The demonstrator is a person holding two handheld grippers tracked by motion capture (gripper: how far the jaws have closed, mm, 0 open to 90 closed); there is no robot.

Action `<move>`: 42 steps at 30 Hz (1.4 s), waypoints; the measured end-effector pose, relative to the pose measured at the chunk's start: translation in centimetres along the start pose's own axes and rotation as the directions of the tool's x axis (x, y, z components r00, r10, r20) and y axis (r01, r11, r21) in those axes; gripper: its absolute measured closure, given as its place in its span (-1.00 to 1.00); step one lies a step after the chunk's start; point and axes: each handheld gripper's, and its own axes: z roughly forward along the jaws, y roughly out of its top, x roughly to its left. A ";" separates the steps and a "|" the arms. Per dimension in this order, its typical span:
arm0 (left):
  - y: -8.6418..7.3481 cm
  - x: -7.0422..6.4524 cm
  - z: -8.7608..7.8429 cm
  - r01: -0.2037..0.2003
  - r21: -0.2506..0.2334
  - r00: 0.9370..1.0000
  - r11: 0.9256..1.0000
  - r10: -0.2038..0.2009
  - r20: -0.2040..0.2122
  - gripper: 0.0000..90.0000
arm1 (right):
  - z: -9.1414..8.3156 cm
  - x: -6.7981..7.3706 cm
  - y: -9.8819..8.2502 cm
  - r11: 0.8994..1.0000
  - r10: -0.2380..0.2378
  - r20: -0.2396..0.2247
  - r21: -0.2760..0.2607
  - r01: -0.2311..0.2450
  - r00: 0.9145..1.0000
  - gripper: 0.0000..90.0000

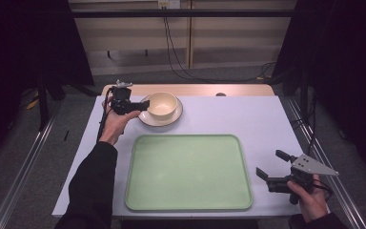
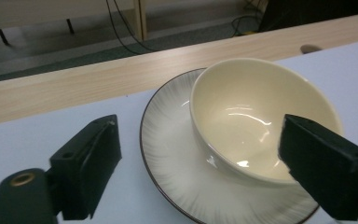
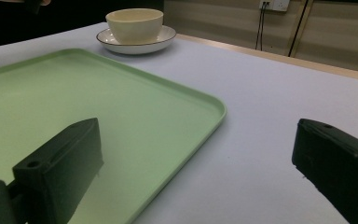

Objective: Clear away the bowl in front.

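Jaws on your left gripper (image 2: 196, 170) stand wide, 1 out over the white table (image 1: 248, 114) to the left of the plate, the other over the near wall of the bowl, pressing nothing. Your right gripper (image 1: 272, 167) also gapes wide above bare table, just right of the tray.

Going by size: the table carries everything, with a wooden strip (image 2: 74, 86) along its far edge. Next comes the pale green tray (image 1: 188, 171), lying flat in front of you with nothing on it. Beyond its far left corner sits the ribbed, dark-rimmed plate (image 2: 168, 140), and on it stands the cream bowl (image 2: 261, 116), upright. No writing or brand is readable on any of these.
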 end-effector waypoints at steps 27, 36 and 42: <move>0.5 -1.0 5.8 0.034 0.225 0.999 0.974 -0.028 -0.028 -0.37 | 0.1 0.0 -0.1 1.000 -0.005 -0.014 0.004 0.005 1.000 -0.97; 0.4 -0.9 6.5 0.078 0.269 0.997 0.960 -0.069 -0.041 0.11 | 0.1 0.0 -0.1 1.000 -0.007 -0.010 0.003 0.007 1.000 -0.97; 0.3 -0.7 6.8 0.089 0.285 0.996 0.954 -0.085 -0.027 0.30 | 0.1 0.0 -0.1 1.000 -0.003 -0.008 0.003 0.003 1.000 -0.98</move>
